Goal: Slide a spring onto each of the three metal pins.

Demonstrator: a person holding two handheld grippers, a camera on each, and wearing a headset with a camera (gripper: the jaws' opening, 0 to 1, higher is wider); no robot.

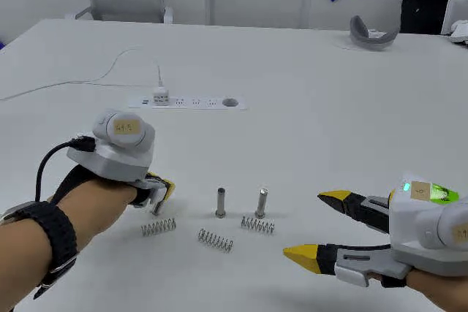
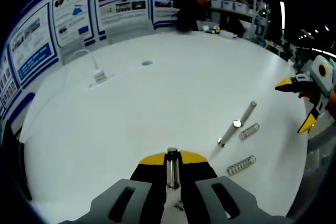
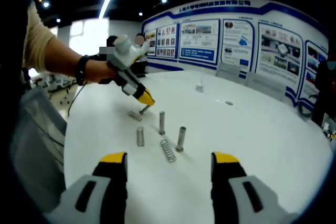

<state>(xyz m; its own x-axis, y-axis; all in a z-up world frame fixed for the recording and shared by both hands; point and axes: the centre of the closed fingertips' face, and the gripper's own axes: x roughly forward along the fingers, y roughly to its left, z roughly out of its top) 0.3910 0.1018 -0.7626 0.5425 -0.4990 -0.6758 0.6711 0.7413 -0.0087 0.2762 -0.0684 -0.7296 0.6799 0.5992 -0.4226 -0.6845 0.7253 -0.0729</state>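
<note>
Metal pins stand upright side by side on our white table (image 1: pixel 314 107), the first pin (image 1: pixel 221 202) left of the second pin (image 1: pixel 261 202); our left gripper (image 2: pixel 171 157) sits low over the table just left of them, its jaws closed on a third pin (image 2: pixel 171 171); three springs lie flat in front, the left spring (image 1: pixel 159 226), the middle spring (image 1: pixel 215 240) and the right spring (image 1: pixel 257 224), the last just beside the second pin; our right gripper (image 1: pixel 314 224) hovers to the right, jaws spread wide, holding nothing.

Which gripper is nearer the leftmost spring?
Left. The left gripper, shut on a pin, sits just behind that spring; the right gripper is far off to its right.
</note>
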